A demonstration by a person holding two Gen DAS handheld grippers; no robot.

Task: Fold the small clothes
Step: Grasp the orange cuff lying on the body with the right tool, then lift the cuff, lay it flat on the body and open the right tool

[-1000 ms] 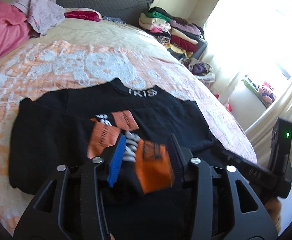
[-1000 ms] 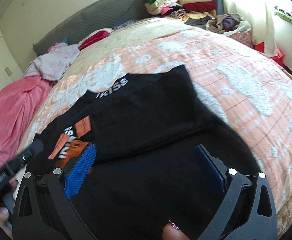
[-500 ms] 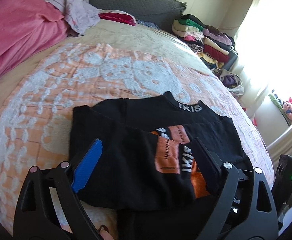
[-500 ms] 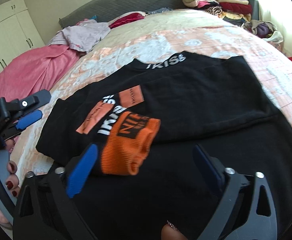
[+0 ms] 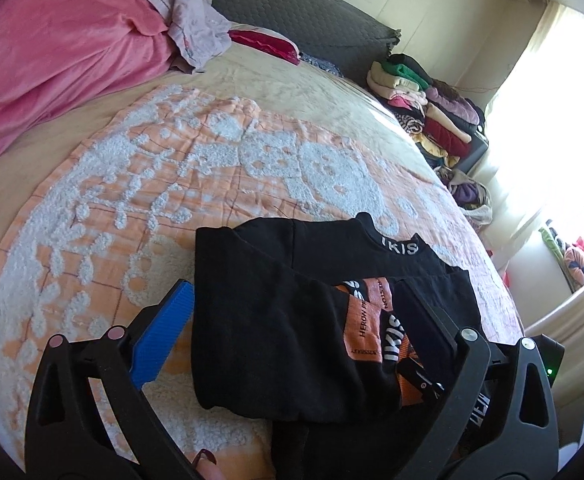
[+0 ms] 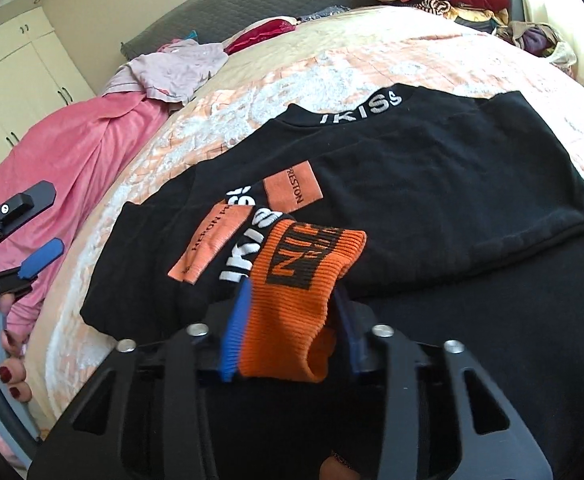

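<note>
We see the black sweatshirt (image 6: 431, 168) lying partly folded on the bed (image 5: 212, 168); the right gripper (image 6: 292, 320) is closing its jaws on the orange cuff (image 6: 295, 292), pads pressing it; the left gripper (image 5: 303, 320) is opening wide over the sweatshirt's edge, holding nothing.

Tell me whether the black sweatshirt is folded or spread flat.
Partly folded. On the black sweatshirt a sleeve lies across the chest, and its orange cuff sits between the closing pads of the right gripper.
</note>
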